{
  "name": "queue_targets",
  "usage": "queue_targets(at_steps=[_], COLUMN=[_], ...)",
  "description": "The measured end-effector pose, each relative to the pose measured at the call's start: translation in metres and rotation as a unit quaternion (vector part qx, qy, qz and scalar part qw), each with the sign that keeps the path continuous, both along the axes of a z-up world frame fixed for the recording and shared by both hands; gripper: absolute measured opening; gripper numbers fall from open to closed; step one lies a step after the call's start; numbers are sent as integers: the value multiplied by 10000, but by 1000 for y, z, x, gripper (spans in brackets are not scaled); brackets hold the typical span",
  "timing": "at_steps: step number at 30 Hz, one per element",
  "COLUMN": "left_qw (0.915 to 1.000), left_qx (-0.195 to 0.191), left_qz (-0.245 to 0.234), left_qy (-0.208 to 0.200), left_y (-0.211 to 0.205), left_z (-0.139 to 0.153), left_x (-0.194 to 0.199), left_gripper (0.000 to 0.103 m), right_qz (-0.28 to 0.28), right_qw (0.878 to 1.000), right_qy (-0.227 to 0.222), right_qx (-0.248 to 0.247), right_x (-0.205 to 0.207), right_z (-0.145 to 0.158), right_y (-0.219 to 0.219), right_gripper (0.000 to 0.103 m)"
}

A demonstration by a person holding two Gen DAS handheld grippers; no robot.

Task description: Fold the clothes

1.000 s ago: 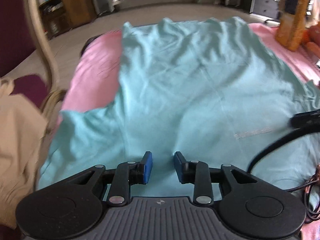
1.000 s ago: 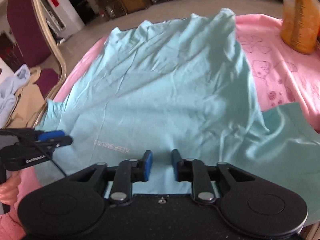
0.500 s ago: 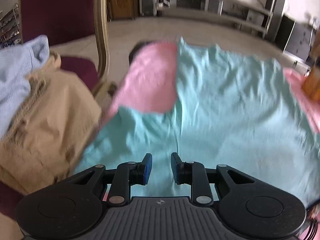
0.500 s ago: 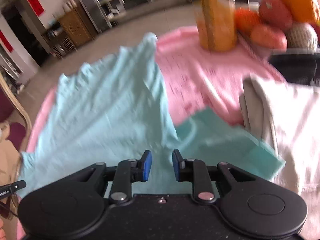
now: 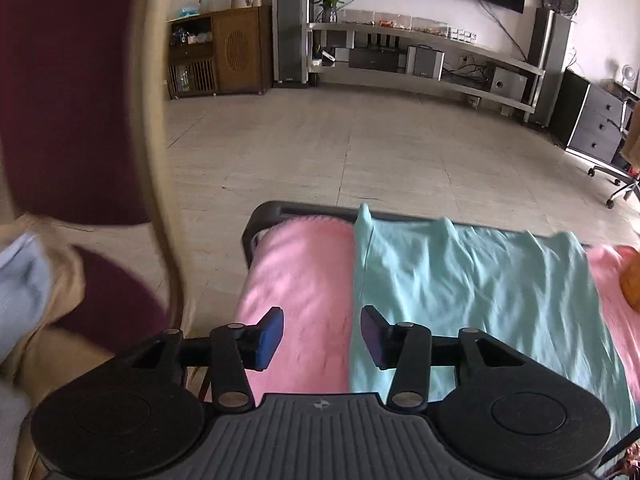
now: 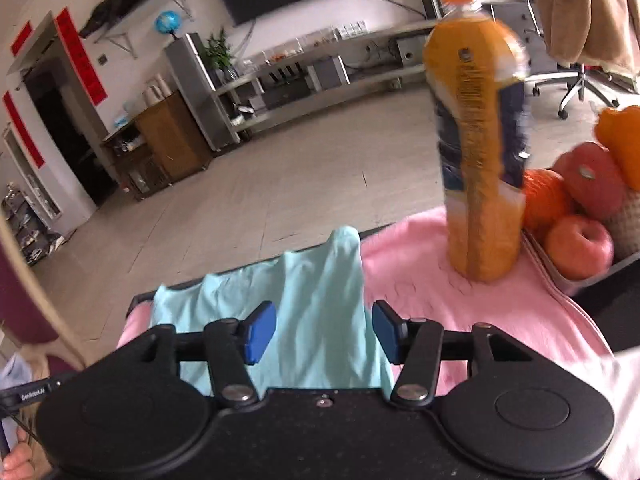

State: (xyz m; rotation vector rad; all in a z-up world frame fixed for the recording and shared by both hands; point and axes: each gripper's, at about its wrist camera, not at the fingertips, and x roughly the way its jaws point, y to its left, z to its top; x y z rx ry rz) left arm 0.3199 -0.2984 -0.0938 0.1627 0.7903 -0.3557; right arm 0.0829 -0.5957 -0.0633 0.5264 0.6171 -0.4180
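A light teal T-shirt [image 5: 472,280] lies spread flat on a pink cloth [image 5: 300,280] that covers the table. Its far hem drapes over the table's far edge. My left gripper [image 5: 322,338] is open and hovers over the shirt's left edge, where teal meets pink. In the right wrist view the same teal T-shirt [image 6: 312,304] lies below my right gripper [image 6: 324,332], which is open above the shirt's right edge. Neither gripper holds anything.
A tall orange drink bottle [image 6: 480,152] stands on the pink cloth [image 6: 460,304] right of the shirt, beside a tray of fruit [image 6: 576,216]. A maroon chair [image 5: 80,92] piled with beige and pale blue clothes [image 5: 36,312] stands to the left. Tiled floor lies beyond the table.
Both grippers have opened wider and tilted up. The left one shifted toward the shirt's left edge, the right one toward its right edge near the bottle.
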Motion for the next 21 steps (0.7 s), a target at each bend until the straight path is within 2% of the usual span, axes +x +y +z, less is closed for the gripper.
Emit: queue_targets(at_steps=[5, 8, 10, 13, 14, 18, 20, 21], left_qw=[9995, 9992, 9994, 9988, 9983, 9958, 9942, 9933], left_qx=[34, 101, 193, 450, 558, 871, 1019, 1090], left_qz=[209, 219, 111, -45, -54, -159, -262, -328], left_qy=[251, 307, 281, 192, 176, 221, 215, 203], left_y=[-40, -64, -81, -105, -111, -128, -133, -135], left_z=[-22, -33, -39, -47, -51, -64, -71, -73], left_x=[64, 89, 99, 109, 111, 116, 115, 113], left_gripper=[45, 45, 45, 43, 39, 36, 21, 4], right_qz=[-81, -129, -162, -210, -226, -291, -308, -299], right_qw=[9999, 9997, 9995, 9991, 9990, 9983, 9981, 9983], right_qy=[128, 205, 256, 333, 358, 460, 489, 480], right_qx=[-57, -90, -113, -147, -158, -203, -189, -142], right_x=[35, 57, 71, 92, 99, 128, 138, 140], right_z=[-21, -34, -43, -56, -60, -77, -84, -85], right_y=[-18, -28, -36, -46, -50, -64, -70, -71], right_gripper=[59, 59, 57, 44, 44, 44, 44, 44])
